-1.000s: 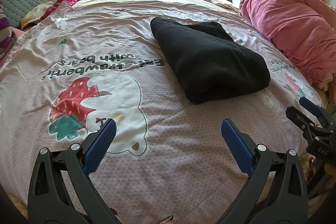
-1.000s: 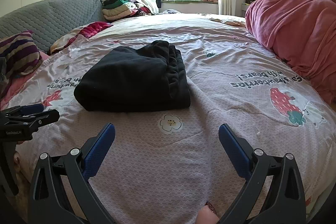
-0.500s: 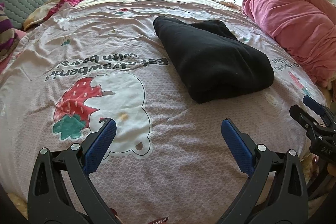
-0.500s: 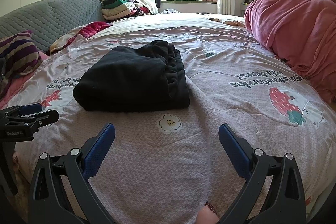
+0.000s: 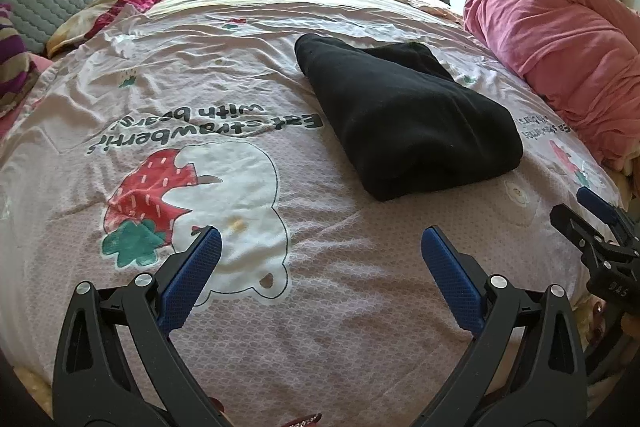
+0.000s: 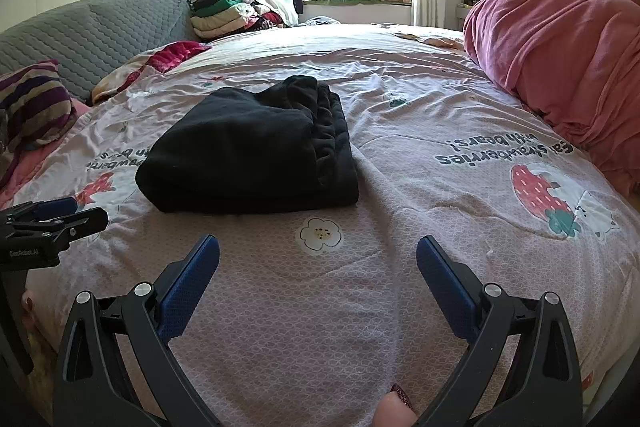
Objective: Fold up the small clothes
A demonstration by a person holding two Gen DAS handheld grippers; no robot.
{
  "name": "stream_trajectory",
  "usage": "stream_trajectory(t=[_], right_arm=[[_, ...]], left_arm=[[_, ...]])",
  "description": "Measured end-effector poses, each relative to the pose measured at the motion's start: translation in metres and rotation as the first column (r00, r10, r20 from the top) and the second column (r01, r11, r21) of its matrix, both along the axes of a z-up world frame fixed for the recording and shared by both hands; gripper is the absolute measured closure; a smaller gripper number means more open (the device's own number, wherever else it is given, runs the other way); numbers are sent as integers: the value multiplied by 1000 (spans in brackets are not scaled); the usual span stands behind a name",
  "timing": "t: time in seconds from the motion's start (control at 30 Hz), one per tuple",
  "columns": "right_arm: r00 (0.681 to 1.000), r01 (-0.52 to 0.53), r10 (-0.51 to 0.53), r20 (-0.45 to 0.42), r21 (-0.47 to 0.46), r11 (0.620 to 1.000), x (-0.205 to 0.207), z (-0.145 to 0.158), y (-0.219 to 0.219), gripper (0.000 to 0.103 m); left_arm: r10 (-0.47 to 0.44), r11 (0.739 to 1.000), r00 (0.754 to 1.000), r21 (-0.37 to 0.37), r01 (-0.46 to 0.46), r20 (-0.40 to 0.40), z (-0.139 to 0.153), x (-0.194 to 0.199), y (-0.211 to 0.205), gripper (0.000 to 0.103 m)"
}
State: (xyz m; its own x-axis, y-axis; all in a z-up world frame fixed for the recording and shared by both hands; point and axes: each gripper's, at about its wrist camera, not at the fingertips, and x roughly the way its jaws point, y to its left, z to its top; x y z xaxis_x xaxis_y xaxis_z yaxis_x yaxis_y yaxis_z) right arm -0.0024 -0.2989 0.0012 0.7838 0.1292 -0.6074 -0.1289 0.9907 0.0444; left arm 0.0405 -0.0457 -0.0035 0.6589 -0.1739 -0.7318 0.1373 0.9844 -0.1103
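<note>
Two tongs stand spread wide and empty over the near part of the bed [image 6: 460,115]: the left tongs [image 5: 320,259] and the right tongs [image 6: 318,263]. One folded black garment [image 6: 248,155] lies mid-bed, beyond both and untouched, with bare printed cover on all sides. A heaped pink duvet [image 6: 560,39] crowds the right edge; a grey quilted headboard [image 6: 96,27] and striped pillow [image 6: 36,103] line the left. Only the right wrist view shows the garment's stacked layered edges; the left wrist view shows its smooth rounded fold and the large bear-and-strawberry print [image 5: 192,187].
</note>
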Motion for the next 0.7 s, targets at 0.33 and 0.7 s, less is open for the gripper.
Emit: stream_trajectory(t=[0.33, 0.7], right_arm=[[1000, 4, -4, -1, 4, 1000, 1, -1, -2, 5], [998, 59, -60, 12, 29, 998, -1, 3, -13, 5]], left_arm=[[-7, 1000, 1000, -17, 7, -2, 0, 0, 1, 9], [13, 997, 998, -75, -18, -62, -3, 7, 7, 9]])
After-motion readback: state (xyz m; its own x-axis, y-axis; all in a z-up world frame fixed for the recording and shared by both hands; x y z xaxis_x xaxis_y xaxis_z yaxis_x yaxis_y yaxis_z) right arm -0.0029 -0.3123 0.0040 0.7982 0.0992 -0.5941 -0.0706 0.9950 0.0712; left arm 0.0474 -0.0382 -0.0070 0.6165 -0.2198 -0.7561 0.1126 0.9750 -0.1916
